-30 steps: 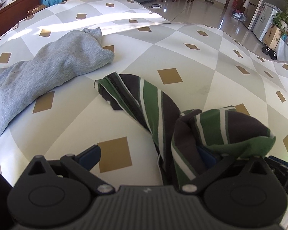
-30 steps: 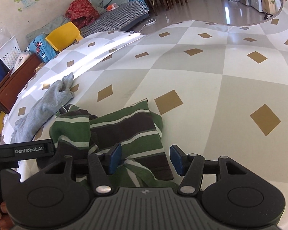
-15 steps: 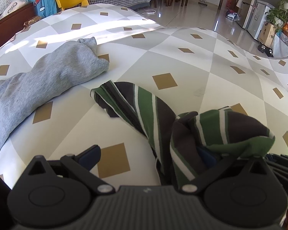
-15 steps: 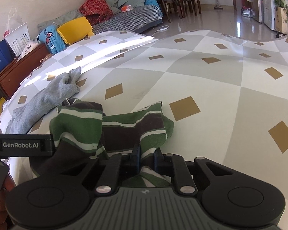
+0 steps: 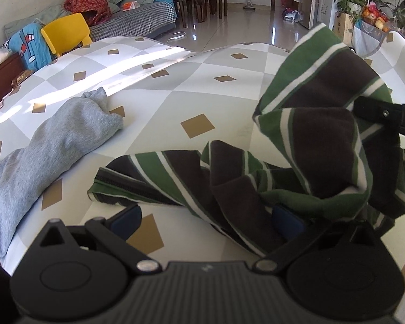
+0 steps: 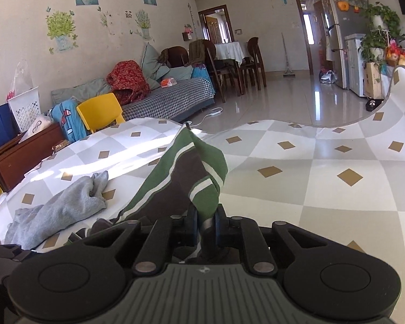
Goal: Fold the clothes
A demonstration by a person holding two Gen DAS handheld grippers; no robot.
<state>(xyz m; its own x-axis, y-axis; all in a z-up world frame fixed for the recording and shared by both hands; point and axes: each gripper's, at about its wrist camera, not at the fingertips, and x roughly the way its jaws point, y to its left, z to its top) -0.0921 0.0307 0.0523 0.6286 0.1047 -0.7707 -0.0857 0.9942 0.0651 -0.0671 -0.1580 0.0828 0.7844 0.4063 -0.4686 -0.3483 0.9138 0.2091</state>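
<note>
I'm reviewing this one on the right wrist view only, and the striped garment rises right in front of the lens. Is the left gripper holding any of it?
Observer: No. The left gripper is open, jaws wide apart. A fold of the striped garment only drapes over one of its fingers.
Reviewer: Is the rest of it off the table?
Observer: No. Its zippered edge lies flat on the tablecloth.
Reviewer: Does it touch the grey garment?
Observer: No. The grey garment lies apart from it, with bare tablecloth between them.
</note>
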